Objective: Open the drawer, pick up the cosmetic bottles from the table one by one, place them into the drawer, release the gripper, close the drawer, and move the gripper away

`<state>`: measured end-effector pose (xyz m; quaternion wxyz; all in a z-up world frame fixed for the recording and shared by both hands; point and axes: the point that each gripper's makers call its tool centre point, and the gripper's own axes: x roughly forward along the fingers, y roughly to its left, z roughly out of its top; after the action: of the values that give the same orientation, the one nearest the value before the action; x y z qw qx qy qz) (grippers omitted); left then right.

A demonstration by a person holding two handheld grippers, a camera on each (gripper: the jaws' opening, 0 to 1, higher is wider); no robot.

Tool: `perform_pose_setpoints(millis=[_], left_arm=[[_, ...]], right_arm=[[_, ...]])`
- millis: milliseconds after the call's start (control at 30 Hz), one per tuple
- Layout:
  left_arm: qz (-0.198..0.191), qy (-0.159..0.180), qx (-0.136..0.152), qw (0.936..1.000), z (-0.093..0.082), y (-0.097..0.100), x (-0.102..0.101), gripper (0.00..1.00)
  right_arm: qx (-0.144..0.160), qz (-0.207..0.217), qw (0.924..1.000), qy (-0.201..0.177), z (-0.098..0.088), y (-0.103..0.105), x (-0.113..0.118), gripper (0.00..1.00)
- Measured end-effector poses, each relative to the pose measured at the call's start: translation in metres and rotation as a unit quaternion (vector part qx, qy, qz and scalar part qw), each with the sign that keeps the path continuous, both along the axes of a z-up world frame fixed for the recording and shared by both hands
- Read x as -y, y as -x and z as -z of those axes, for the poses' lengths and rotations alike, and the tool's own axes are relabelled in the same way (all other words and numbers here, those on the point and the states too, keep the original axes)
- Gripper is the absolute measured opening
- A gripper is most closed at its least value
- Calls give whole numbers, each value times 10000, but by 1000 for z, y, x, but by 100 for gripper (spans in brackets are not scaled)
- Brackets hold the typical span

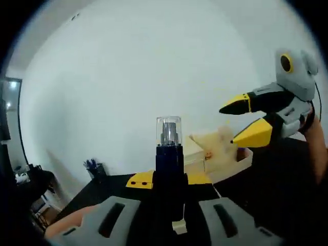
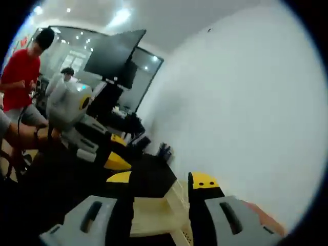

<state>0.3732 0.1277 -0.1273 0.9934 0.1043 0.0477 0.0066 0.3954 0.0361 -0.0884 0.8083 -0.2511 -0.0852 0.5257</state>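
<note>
Standing upright between the jaws of the left gripper (image 1: pixel 169 192), a dark cosmetic bottle (image 1: pixel 169 164) with a clear cap is clamped above the black table (image 1: pixel 266 179); beyond it sits the pale wooden drawer box (image 1: pixel 218 151). The right gripper (image 2: pixel 161 197) hovers over the open drawer (image 2: pixel 154 212), jaws apart and empty; a person in red (image 2: pixel 20 77) stands far off.

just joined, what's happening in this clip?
A person is working with two handheld tools over a black table. The left tool is shut on a dark cosmetic bottle with a clear cap, held upright in the air. The right tool is open and empty, above a cream drawer box; in the left gripper view the right tool hangs above that box. The bottle is not in the drawer yet.
</note>
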Motion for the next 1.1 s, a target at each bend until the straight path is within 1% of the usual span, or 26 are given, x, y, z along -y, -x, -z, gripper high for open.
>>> perform_pose_setpoints(millis=[33,67,100,167,233,267,300,467,600,667,733,833,933,1100], left_arm=[[4,5,-66,10000,3,-3,0,15],[0,-4,-119,9999,5,-6,0,15],[7,-10,-174,9998,8,-8,1,15],[29,6,-270,9996,13,-14,2,15],[55,31,-379,9993,19,-21,3,15],[64,36,-409,9991,21,-22,4,15],[72,43,-454,9989,23,-25,5,15],[144,170,-720,9972,38,-39,7,15],[185,286,-1007,9943,54,-52,9,15],[172,286,-1137,9930,62,-59,10,15],[164,299,-1225,9919,67,-64,10,15],[220,529,-1385,9887,75,-69,15,15],[209,601,-1503,9866,82,-76,18,15],[157,728,-1771,9814,94,-87,21,15]], right_arm=[[57,79,9998,199,3,-4,2,48],[88,151,9991,394,8,-6,4,49],[184,191,9983,512,13,-5,4,49],[227,232,9976,604,14,-6,3,49],[166,203,9974,666,17,-5,4,50],[81,142,9972,723,21,-4,4,56],[-6,92,9968,791,25,-2,5,59],[-358,36,9929,1130,41,0,12,57],[-622,-9,9855,1580,62,1,19,57],[-642,11,9825,1747,70,1,21,58],[-627,17,9787,1953,79,-2,24,61],[-670,53,9763,2056,82,-9,25,63],[-689,75,9736,2175,89,-11,28,63],[-707,1,9647,2537,105,-8,34,61]])
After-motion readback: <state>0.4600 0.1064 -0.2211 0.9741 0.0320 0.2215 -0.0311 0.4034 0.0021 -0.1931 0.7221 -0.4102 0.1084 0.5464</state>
